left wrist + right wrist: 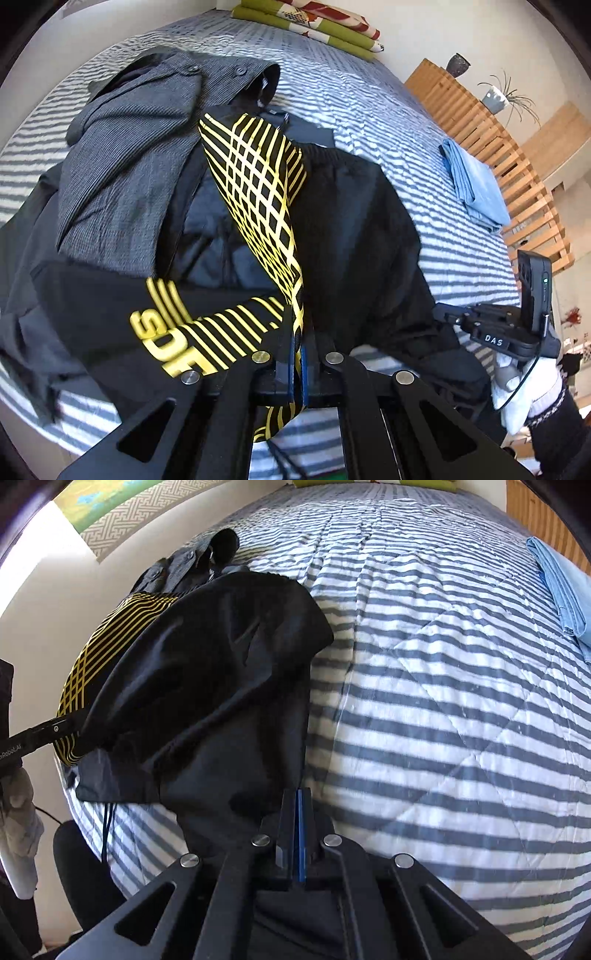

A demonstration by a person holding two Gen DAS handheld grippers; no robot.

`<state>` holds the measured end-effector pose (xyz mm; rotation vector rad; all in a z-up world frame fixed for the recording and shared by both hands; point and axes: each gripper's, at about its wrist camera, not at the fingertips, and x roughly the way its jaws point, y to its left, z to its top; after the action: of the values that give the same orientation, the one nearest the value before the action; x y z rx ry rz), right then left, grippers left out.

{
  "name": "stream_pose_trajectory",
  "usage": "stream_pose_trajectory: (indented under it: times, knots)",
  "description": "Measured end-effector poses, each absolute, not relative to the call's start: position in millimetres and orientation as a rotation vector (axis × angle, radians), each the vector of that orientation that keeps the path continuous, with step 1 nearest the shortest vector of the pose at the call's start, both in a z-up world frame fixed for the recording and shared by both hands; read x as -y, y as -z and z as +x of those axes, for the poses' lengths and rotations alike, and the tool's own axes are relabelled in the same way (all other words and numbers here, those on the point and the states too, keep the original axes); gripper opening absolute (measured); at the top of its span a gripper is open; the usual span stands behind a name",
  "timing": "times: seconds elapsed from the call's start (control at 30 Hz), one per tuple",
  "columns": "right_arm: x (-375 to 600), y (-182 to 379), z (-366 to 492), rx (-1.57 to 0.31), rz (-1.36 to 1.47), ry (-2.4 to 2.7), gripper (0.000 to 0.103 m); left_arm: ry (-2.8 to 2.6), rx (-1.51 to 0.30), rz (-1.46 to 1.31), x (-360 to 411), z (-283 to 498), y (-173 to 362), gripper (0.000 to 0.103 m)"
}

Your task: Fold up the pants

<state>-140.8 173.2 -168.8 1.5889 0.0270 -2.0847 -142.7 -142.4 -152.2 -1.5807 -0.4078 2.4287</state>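
Observation:
Black pants with a yellow lattice stripe lie bunched on the striped bed. My left gripper is shut on the yellow-striped edge, which rises from the jaws. In the right wrist view the same pants hang in a dark mound, and my right gripper is shut on their black cloth. The left gripper's finger shows at the left edge beside the yellow stripe. The right gripper's body and a white-gloved hand appear at the right of the left wrist view.
A grey button garment lies heaped under and behind the pants. A folded light-blue cloth rests near the bed's right side by wooden slats. Folded green-and-red bedding sits at the far end. The striped quilt stretches to the right.

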Motion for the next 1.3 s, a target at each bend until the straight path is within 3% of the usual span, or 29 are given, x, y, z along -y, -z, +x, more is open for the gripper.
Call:
stream_pose_trajectory:
  times: [0.13,0.23,0.27,0.33,0.37,0.4,0.47,0.63,0.67,0.73,0.93,1.03,1.2,1.3]
  knots:
    - [-171.6,170.1,-106.5,-0.145,1.609,1.973,0.001,-2.428,0.334,-1.689,161.0,-114.2,163.2,0.006]
    - [-167.2,165.7,-88.2,-0.237,1.597,1.886,0.003,-2.456,0.392,-1.697,176.9,-109.1,157.7,0.043]
    - [-167.2,162.0,-87.5,-0.25,1.592,1.873,0.006,-2.477,0.425,-1.662,182.2,-108.6,150.4,0.044]
    - [-170.9,150.1,-94.8,-0.223,1.569,1.895,0.026,-2.514,0.482,-1.61,189.5,-120.0,136.9,0.049]
    - [-174.1,141.4,-101.9,-0.188,1.536,1.93,0.039,-2.529,0.495,-1.583,192.3,-129.8,131.0,0.058]
    - [-177.0,133.3,-110.1,-0.154,1.502,1.967,0.045,-2.555,0.486,-1.566,191.9,-141.9,124.9,0.063]
    - [-178.0,121.2,-135.4,-0.097,1.465,2.038,0.046,-2.624,0.427,-1.551,193.3,-167.9,118.7,0.071]
    - [-164.8,123.4,-209.3,-0.017,1.433,2.19,0.053,-2.577,0.509,-1.626,199.7,-242.6,143.1,0.067]
    - [-162.3,130.5,-225.2,0.008,1.458,2.197,0.053,-2.558,0.515,-1.638,200.3,-249.0,149.1,0.04]
    - [-155.4,146.5,-252.8,0.084,1.524,2.174,0.053,-2.525,0.532,-1.672,202.8,-252.0,160.3,0.004]
    - [-120.1,178.3,-250.5,0.196,1.594,2.015,0.052,-2.564,0.614,-1.599,244.9,-203.0,152.6,0.001]
    - [-96.1,172.3,-222.5,0.21,1.543,1.822,0.052,-2.613,0.69,-1.637,287.0,-170.8,157.9,0.001]
    - [-74.7,144.2,-198.2,0.064,1.43,1.788,0.052,-2.619,0.81,-1.741,331.8,-145.5,181.3,0.001]
    - [-77.0,141.9,-220.9,0.143,1.445,1.856,0.052,-2.621,0.848,-1.753,339.6,-144.2,191.9,0.001]
